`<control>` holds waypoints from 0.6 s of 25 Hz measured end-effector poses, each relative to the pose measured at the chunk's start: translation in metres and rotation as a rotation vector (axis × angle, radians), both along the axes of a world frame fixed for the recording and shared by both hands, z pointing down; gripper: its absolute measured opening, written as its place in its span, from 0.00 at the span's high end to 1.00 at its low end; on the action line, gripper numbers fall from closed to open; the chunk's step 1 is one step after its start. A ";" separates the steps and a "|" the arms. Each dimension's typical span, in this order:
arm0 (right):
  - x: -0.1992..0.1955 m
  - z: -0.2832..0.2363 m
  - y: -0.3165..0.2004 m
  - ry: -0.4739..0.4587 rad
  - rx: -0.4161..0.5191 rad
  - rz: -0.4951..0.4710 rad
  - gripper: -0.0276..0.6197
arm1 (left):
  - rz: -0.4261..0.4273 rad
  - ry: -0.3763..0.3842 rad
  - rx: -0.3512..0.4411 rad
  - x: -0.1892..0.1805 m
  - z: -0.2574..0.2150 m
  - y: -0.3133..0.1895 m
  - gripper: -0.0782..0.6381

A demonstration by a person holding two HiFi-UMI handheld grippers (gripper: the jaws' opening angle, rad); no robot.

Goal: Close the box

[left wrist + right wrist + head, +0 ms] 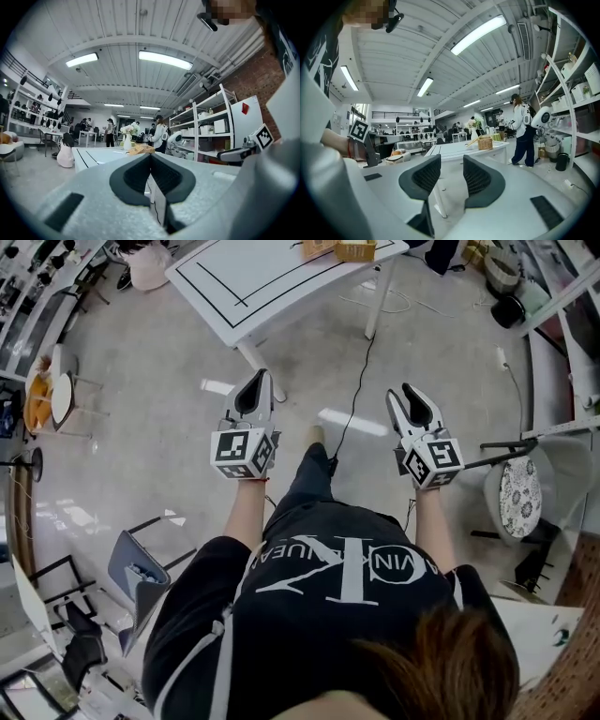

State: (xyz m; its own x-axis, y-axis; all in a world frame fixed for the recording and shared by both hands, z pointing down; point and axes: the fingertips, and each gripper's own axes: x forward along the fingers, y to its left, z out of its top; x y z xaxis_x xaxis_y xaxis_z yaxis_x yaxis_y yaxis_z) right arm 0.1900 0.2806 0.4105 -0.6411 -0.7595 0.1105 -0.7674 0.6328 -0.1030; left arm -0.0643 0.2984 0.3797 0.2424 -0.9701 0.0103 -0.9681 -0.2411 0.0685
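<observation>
A tan woven box sits at the far edge of the white table, well ahead of both grippers. The left gripper view shows the box small on the tabletop, and in the right gripper view the box stands near the table's right end. My left gripper is held level over the floor with its dark pads pressed together and nothing between them; the left gripper points at the table. My right gripper is open, and the right gripper has an empty gap between its pads.
A black cable runs across the floor from the table toward my feet. A stool with a patterned seat stands at the right, a grey chair at lower left. A vase of flowers stands on the table. Shelving and several people are beyond it.
</observation>
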 end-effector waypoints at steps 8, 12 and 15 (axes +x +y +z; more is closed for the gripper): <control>-0.025 0.009 -0.072 0.045 -0.041 -0.043 0.69 | -0.027 0.020 -0.022 -0.023 0.003 -0.070 0.88; -0.037 0.009 -0.111 0.049 -0.055 -0.039 0.69 | -0.030 0.015 -0.028 -0.038 0.001 -0.109 0.88; -0.047 0.012 -0.138 0.053 -0.062 -0.037 0.69 | -0.025 0.017 -0.031 -0.047 0.001 -0.139 0.88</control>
